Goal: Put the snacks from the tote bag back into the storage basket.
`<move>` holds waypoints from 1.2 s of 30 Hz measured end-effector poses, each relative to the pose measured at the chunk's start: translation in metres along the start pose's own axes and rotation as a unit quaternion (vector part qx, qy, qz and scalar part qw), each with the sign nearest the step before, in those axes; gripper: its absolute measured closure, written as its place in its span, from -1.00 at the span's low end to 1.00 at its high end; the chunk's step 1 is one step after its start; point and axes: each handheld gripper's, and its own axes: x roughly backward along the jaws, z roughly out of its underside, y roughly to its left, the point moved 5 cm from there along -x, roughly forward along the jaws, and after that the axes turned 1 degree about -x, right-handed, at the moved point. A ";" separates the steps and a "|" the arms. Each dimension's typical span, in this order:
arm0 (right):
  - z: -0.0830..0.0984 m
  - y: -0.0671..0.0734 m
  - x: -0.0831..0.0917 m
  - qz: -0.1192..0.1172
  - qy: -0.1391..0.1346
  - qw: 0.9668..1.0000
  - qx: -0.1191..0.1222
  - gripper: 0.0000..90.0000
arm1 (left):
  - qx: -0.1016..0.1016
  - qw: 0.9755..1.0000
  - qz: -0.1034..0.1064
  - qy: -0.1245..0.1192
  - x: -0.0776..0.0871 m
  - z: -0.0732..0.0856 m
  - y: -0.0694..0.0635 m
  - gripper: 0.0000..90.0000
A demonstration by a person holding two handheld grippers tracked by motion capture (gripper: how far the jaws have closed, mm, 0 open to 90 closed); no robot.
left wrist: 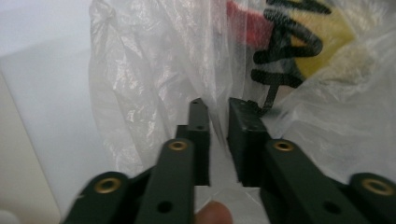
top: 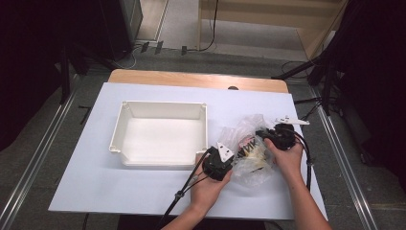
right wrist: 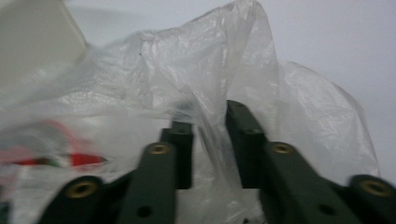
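A crumpled clear plastic bag (top: 253,168) lies on the white sheet right of the bin. Inside it is a yellow and red packet with black lettering (left wrist: 303,42), whose red part (right wrist: 79,159) also shows blurred in the right gripper view. My left gripper (top: 234,155) meets the bag's left side. Its jaws (left wrist: 218,106) stand a narrow gap apart with a fold of film running between them. My right gripper (top: 262,134) is at the bag's upper right. Its jaws (right wrist: 210,119) are wider apart, and loose film drapes into the gap.
An empty white rectangular bin (top: 163,111) stands left of the bag, its right wall close to my left hand. The white sheet (top: 95,182) covers a wooden table (top: 191,79). Cables trail from both grippers toward the near edge.
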 end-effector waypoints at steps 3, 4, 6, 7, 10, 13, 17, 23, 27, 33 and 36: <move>-0.005 0.009 0.023 0.014 -0.037 0.999 0.010 0.09 | 0.010 1.000 0.000 -0.024 0.008 -0.007 0.002 0.42; -0.006 0.013 0.032 0.020 -0.046 0.999 0.014 0.02 | 0.014 0.999 -0.001 -0.031 0.011 -0.009 0.003 0.35; -0.004 0.022 0.048 0.024 -0.062 0.998 0.023 -0.15 | 0.022 0.999 0.000 -0.047 0.016 -0.015 0.005 0.23; -0.002 0.026 0.055 0.024 -0.068 0.997 0.024 -0.22 | 0.023 0.998 0.000 -0.050 0.017 -0.017 0.005 0.17; 0.010 0.035 0.066 0.019 -0.067 0.998 0.010 -0.40 | 0.021 0.999 0.001 -0.043 0.015 -0.021 0.004 0.08; 0.029 0.045 0.066 0.019 -0.044 0.999 -0.004 -0.47 | 0.019 0.999 0.005 -0.035 0.011 -0.021 0.002 0.11; 0.045 0.055 0.059 0.018 -0.018 1.000 -0.001 -0.24 | 0.010 0.999 0.033 0.008 -0.001 -0.019 -0.001 0.26; 0.051 0.060 0.059 -0.021 -0.013 1.000 -0.014 0.47 | 0.009 0.998 0.053 0.013 -0.001 -0.022 -0.001 0.83; 0.059 0.058 0.059 -0.015 0.005 1.000 0.004 0.95 | 0.011 0.998 0.055 0.013 0.001 -0.024 0.004 1.00; 0.079 0.037 0.052 0.017 0.063 0.998 -0.001 1.00 | 0.043 0.998 0.038 0.000 -0.001 -0.028 0.012 1.00; 0.087 0.031 0.054 0.012 0.069 0.997 -0.018 1.00 | 0.054 0.998 0.020 -0.006 -0.001 -0.028 0.017 1.00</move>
